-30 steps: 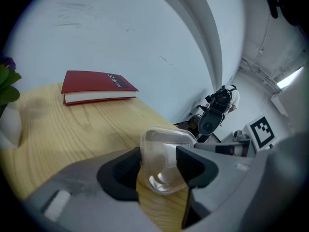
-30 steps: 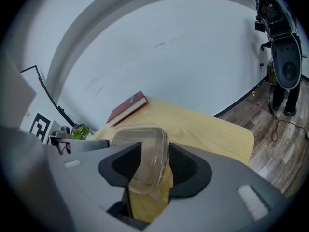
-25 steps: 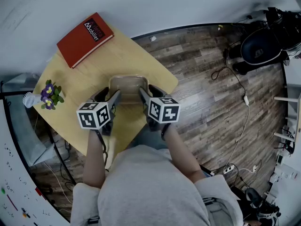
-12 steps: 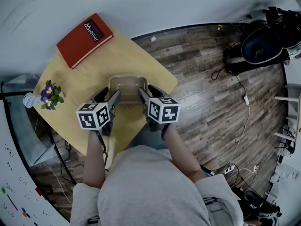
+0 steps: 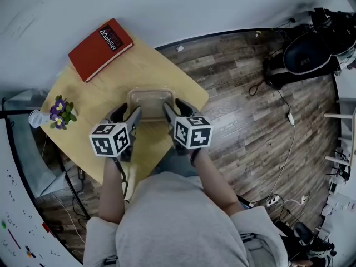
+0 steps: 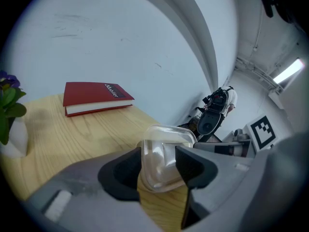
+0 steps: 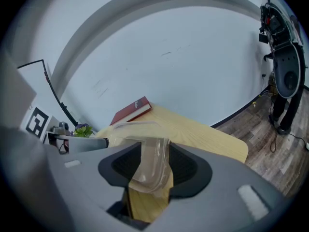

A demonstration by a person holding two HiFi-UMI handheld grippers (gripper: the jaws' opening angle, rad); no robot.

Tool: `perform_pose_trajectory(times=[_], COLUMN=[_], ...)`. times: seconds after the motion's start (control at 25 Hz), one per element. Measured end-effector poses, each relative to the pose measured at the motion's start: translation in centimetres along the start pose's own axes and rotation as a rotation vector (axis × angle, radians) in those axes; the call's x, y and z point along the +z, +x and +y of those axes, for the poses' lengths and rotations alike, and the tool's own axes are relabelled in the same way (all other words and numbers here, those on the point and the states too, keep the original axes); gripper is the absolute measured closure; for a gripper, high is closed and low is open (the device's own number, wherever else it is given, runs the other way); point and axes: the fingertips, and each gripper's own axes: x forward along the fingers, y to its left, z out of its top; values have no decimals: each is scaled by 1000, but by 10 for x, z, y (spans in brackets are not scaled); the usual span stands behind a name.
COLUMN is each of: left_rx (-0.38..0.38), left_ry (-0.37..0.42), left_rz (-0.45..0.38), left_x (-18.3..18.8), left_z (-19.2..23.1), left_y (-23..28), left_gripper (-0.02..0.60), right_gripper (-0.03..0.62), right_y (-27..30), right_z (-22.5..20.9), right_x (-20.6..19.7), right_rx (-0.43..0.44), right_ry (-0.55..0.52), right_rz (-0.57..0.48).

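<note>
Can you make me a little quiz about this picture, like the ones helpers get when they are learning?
1. True or false: the red hardcover book lies flat on the light wooden table, apart from the clear plastic tub.
2. What stands between the jaws of the left tool and of the right tool?
A. nothing
B. a side of the clear plastic tub
C. a spoon
3. Fill in the gap: the small white vase of purple flowers stands to the person's ____ of the tub.

Key
1. True.
2. B.
3. Left.
</note>
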Motion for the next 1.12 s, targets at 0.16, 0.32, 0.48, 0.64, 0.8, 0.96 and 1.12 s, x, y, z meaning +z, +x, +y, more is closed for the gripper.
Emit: perform_pose_trajectory(times=[0.16, 0.32, 0.48, 0.64, 0.8, 0.96, 1.12], left_rx=[-2, -2, 0, 2, 7, 12, 18], left_ry=[30, 57, 101, 142, 175, 213, 245], left_rz=[-33, -67, -102, -147, -193, -238, -290], left_x=[8, 15, 23, 30, 38, 46, 53], left_z=[-6, -12, -22, -31, -39, -50, -60], left_y=[-10, -21, -33, -48, -62, -78, -96], left_gripper=[351, 354, 356, 364, 373, 373, 385], right_gripper=[410, 410, 410, 410, 410, 418, 430], right_y=[-9, -21, -35, -50, -65, -81, -99], right_z=[8, 18, 28, 38, 47, 56, 67], right_x=[9, 18, 28, 35, 40, 47, 55], right_rx=[0, -2, -11, -16, -10, -8, -9], right_ry=[-28, -71, -126, -153, -170, -194, -218], right_rz=[-42, -86, -134, -182, -223, -268, -322])
